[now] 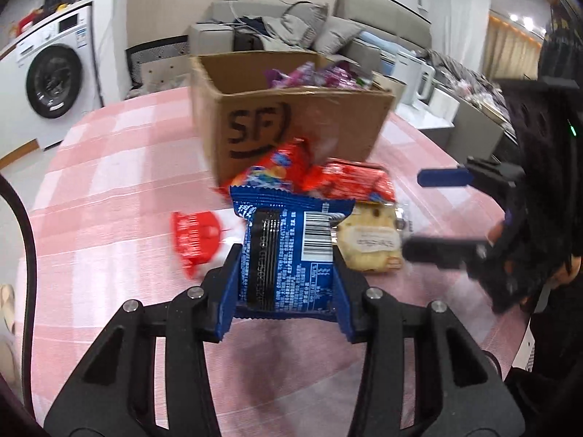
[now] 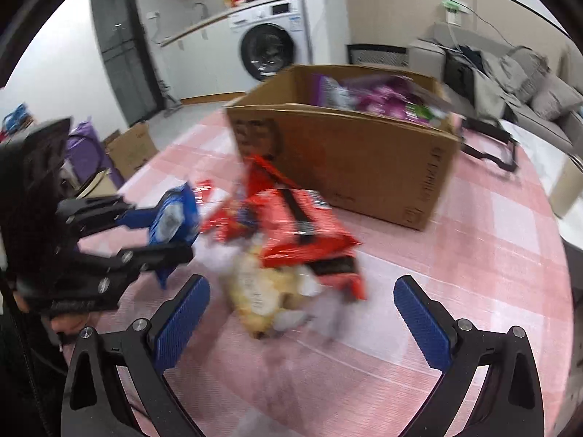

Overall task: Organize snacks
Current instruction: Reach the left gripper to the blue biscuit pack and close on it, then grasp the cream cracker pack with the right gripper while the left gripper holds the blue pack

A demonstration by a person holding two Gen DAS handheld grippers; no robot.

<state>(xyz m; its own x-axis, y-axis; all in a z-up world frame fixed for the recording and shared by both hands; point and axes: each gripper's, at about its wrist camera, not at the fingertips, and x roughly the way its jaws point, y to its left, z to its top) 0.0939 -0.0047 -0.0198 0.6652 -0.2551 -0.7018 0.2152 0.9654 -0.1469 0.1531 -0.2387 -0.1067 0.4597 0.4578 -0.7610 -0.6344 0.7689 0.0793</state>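
Left wrist view shows the left gripper (image 1: 286, 266) pinching a blue snack packet (image 1: 288, 251) between its two blue pads, the barcode side facing the camera. Behind the packet a few red snack packets (image 1: 328, 178) lie in a small heap on the pink checked tablecloth (image 1: 109, 167), and a pale cookie packet (image 1: 371, 244) lies just beside them. One more red packet (image 1: 195, 240) lies apart at the left. A cardboard box (image 1: 320, 123) with purple packets inside stands behind the heap. In the right wrist view the right gripper (image 2: 302, 313) has its fingers spread wide and empty, near the cookie packet.
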